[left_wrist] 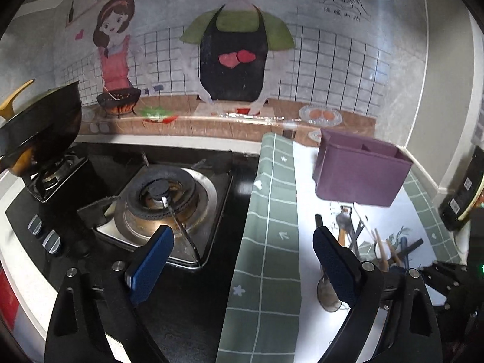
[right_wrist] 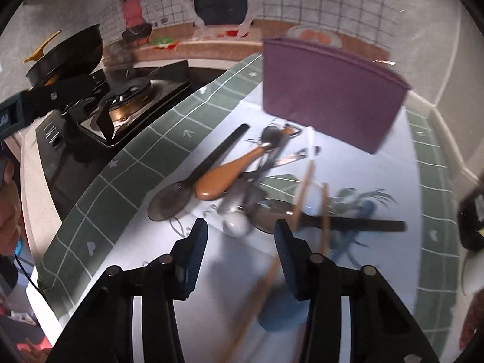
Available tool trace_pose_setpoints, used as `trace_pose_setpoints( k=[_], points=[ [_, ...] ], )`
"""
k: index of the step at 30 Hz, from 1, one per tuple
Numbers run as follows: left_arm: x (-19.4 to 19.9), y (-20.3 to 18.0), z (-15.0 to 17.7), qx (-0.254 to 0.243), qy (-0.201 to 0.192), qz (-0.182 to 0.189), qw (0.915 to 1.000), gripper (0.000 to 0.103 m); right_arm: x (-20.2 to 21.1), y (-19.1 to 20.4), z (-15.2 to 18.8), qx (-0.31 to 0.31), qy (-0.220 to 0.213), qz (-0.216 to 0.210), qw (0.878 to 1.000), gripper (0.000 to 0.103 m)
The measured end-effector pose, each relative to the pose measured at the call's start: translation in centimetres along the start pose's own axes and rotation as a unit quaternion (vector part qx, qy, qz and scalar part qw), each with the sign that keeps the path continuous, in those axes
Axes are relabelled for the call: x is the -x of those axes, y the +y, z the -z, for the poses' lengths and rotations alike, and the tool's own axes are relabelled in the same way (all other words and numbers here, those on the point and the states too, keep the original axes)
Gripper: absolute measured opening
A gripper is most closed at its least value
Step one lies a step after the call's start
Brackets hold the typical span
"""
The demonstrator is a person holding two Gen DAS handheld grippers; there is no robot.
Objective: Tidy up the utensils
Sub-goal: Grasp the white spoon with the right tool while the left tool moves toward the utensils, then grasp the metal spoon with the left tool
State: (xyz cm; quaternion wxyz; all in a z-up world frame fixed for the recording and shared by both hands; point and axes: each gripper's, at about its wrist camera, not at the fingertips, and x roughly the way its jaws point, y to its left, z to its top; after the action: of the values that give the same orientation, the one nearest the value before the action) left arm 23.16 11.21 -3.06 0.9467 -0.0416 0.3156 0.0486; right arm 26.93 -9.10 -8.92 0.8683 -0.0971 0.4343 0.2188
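Observation:
A purple utensil holder (left_wrist: 360,171) with compartments stands on a white and green mat (left_wrist: 266,211); it also shows in the right wrist view (right_wrist: 326,96). A pile of utensils (right_wrist: 251,175) lies in front of it: a dark translucent spoon (right_wrist: 181,193), a wooden-handled tool (right_wrist: 230,175), metal spoons, wooden chopsticks (right_wrist: 302,187), a black-handled spoon (right_wrist: 348,224) and a blue spoon (right_wrist: 281,311). My right gripper (right_wrist: 240,252) is open and empty, just above the pile's near edge. My left gripper (left_wrist: 242,260) is open and empty, over the mat's left edge beside the stove.
A gas stove (left_wrist: 163,199) with knobs (left_wrist: 45,233) lies left of the mat. A black pan with a yellow handle (left_wrist: 39,121) sits on the far-left burner. A dark package (left_wrist: 466,193) stands at the right. The illustrated wall (left_wrist: 236,60) is behind.

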Motion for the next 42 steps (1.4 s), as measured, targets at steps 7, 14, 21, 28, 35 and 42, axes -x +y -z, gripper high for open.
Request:
trace_pose_setpoints(
  k=[7, 14, 21, 28, 35, 42],
  points=[
    [-0.4, -0.9, 1.4, -0.022, 0.021, 0.018, 0.9994, 0.093, -2.4, 0.7, -0.3, 0.02, 0.021, 0.022, 0.999, 0.031],
    [-1.0, -3.3, 2.2, -0.05, 0.046, 0.042, 0.9968, 0.093, -0.2, -0.4, -1.2, 0.02, 0.0, 0.044, 0.999, 0.02],
    [-1.4, -5.9, 1.9, -0.072, 0.051, 0.066, 0.9939, 0.092, 6.2, -5.1, -3.3, -0.029, -0.057, 0.079, 0.995, 0.019],
    [-1.0, -6.8, 3.5, -0.106, 0.034, 0.097, 0.989, 0.083, 8.6, -8.9, -5.6, -0.078, -0.071, 0.083, 0.991, 0.019],
    [-3.0, -6.3, 6.3, -0.106, 0.067, 0.107, 0.9863, 0.081, 8.3, -9.2, -7.1, -0.085, -0.066, 0.096, 0.99, 0.019],
    [-5.0, -8.0, 6.6, -0.127, 0.077, 0.088, 0.985, 0.069, 7.3, -8.7, -8.2, -0.098, -0.045, 0.111, 0.988, 0.019]
  ],
)
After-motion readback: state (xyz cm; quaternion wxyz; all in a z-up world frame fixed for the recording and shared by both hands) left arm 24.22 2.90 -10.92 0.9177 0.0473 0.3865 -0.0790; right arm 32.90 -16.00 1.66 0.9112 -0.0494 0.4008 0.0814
